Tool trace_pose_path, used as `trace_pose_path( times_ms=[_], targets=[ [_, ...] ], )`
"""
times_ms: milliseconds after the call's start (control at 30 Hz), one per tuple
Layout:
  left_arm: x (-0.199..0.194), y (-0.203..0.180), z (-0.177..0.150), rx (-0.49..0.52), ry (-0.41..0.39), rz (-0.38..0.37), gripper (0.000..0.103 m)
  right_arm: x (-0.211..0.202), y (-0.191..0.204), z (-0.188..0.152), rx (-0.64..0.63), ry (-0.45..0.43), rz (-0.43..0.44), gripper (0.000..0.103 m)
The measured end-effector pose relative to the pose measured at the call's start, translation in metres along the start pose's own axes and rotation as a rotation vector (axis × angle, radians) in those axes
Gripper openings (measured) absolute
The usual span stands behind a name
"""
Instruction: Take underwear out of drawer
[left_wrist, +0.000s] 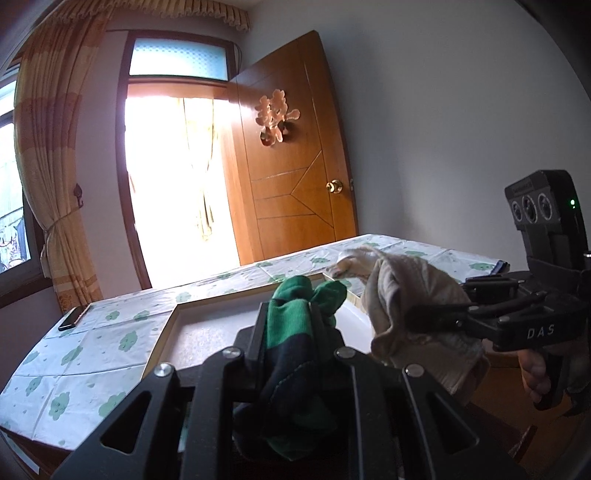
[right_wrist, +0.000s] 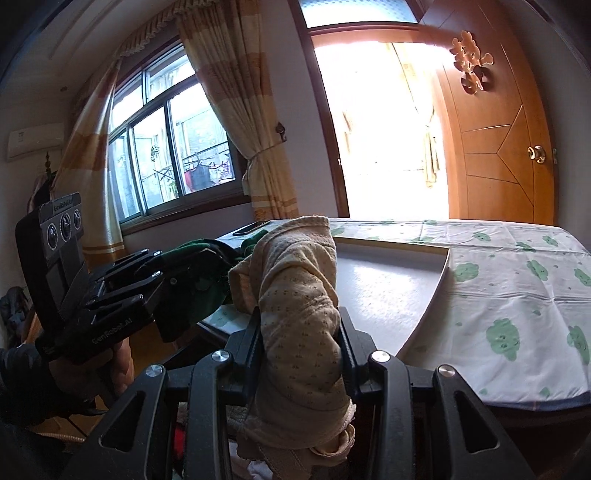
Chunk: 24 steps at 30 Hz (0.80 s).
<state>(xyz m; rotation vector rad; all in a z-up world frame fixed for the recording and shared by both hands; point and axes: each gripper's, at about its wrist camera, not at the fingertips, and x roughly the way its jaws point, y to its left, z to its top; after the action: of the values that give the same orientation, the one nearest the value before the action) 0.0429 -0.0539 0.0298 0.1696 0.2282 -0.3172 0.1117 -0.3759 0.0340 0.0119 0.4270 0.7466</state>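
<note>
— Two garments up: left tool (left_wrist: 286, 325) clenching green underwear (left_wrist: 295, 332), right tool (right_wrist: 301, 332) gripping beige underwear (right_wrist: 295, 295), both hanging above counter's (right_wrist: 517, 280) near edge.
— Handling soft, light, floppy; pinching mid-bunch, keeping trailing ends clear.

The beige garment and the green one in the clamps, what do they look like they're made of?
The beige garment looks like soft knit cotton: matte, with tiny printed dots and a stitched hem. The green garment seems a ribbed knit, matte, green above and dark navy below. The exact fibre of either can't be told. The right gripper and left gripper each pinch one.
</note>
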Motion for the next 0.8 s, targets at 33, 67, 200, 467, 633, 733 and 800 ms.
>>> trace_pose_path(
  times_ms=[33,67,200,467,633,733,800],
  targets=[
    [0.005,0.001,0.001,0.000,0.008,-0.002,0.016,0.002,-0.002,0.003,0.003,0.002,-0.003,0.039],
    [0.009,0.002,0.003,0.002,0.015,-0.001,0.016,0.004,-0.005,0.006,0.007,0.004,-0.008,0.039],
    [0.028,0.006,0.014,0.008,0.033,0.007,0.012,0.015,-0.016,0.017,0.029,0.021,-0.028,0.039],
    [0.061,-0.001,0.026,0.077,0.086,0.015,0.008,0.036,-0.036,0.032,0.068,0.055,-0.062,0.039],
    [0.059,0.008,0.016,0.012,0.127,-0.008,0.008,0.034,-0.043,0.029,0.081,0.050,-0.067,0.039],
    [0.039,0.006,-0.002,0.000,0.150,-0.031,0.024,0.025,-0.043,0.021,0.086,0.054,-0.061,0.040],
    [0.024,0.001,-0.018,0.014,0.171,-0.050,0.048,0.020,-0.041,0.016,0.072,0.058,-0.063,0.040]
  ],
)
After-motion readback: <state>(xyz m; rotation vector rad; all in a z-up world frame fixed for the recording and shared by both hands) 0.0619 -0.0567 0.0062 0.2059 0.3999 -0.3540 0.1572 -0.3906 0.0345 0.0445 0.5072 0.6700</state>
